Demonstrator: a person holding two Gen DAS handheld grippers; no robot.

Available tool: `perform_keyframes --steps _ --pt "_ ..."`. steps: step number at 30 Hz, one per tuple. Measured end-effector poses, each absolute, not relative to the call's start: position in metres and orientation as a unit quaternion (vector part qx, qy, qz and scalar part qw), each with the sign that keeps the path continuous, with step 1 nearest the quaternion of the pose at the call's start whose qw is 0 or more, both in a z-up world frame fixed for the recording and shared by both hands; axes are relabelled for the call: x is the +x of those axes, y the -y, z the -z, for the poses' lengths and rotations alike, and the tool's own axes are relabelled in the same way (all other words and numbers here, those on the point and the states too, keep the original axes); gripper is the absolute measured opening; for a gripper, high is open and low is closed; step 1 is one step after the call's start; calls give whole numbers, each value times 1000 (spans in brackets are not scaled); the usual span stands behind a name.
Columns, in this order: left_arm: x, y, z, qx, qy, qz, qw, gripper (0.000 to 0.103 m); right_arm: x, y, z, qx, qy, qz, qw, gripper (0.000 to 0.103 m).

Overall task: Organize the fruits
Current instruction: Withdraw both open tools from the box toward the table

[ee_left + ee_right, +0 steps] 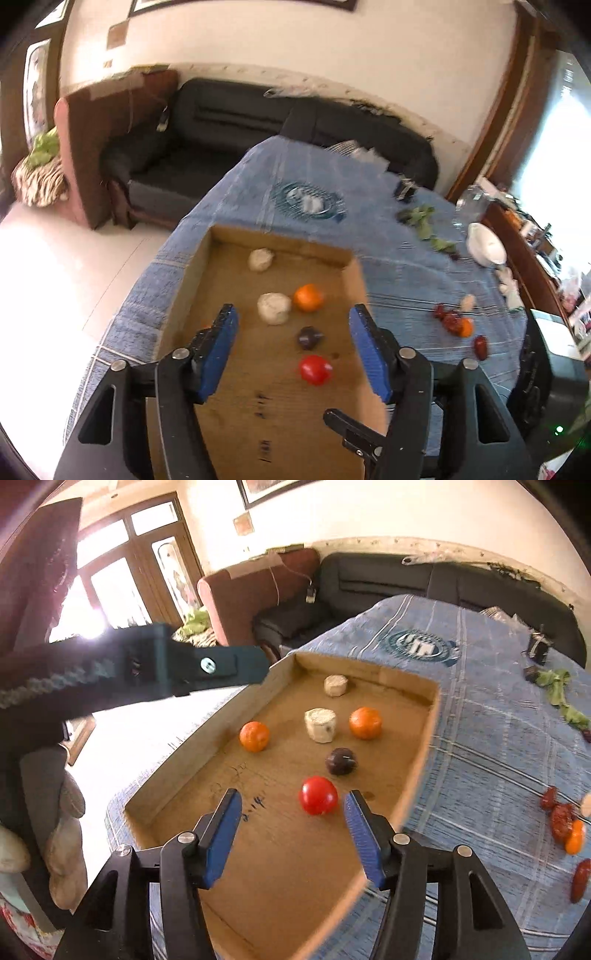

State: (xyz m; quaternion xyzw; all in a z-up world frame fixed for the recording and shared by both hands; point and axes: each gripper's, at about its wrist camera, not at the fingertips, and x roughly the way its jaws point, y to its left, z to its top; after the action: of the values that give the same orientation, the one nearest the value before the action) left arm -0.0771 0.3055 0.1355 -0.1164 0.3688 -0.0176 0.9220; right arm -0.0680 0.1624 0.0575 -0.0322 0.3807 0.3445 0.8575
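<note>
A shallow cardboard box (pixel 354 280) (pixel 424 746) lies on the blue cloth. In it are a red tomato (pixel 315 370) (pixel 318 795), a dark plum (pixel 309 337) (pixel 341 761), an orange (pixel 308 297) (pixel 365 722), a second orange (pixel 254 736) and two pale lumps (pixel 274 308) (pixel 320 725). My left gripper (pixel 291 325) is open and empty above the box. My right gripper (pixel 291 810) is open and empty, low over the box, the tomato just ahead between its fingertips. The left gripper's body (pixel 155 664) shows at the left of the right wrist view.
Loose red fruits and a small orange (pixel 456 323) (pixel 567 825) lie on the cloth right of the box. Green leaves (pixel 424 221) (pixel 557 688), a white bowl (pixel 485 245) and a glass jar (pixel 469 206) stand further back. A black sofa (pixel 236 122) is behind the table.
</note>
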Motion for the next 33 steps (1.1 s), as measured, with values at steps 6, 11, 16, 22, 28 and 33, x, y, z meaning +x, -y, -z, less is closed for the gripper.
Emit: perform_keyframes --steps 6,11,16,22,28,33 --pt "-86 -249 -150 -87 -354 64 929 67 -70 -88 -66 5 -368 -303 879 72" --pt "-88 -212 -147 -77 -360 96 925 67 -70 0 -68 50 -368 -234 899 73" --pt "-83 -178 -134 -79 -375 129 915 67 -72 101 -67 103 -368 -138 914 74" --pt "-72 -139 -109 -70 -398 162 900 67 -62 169 -55 156 -375 -81 910 74" --pt "-57 -120 -83 -75 -426 168 886 67 -49 157 -29 148 -407 -106 895 74" --pt "-42 -113 -66 -84 -443 161 878 67 -26 131 -9 134 -427 -126 885 74"
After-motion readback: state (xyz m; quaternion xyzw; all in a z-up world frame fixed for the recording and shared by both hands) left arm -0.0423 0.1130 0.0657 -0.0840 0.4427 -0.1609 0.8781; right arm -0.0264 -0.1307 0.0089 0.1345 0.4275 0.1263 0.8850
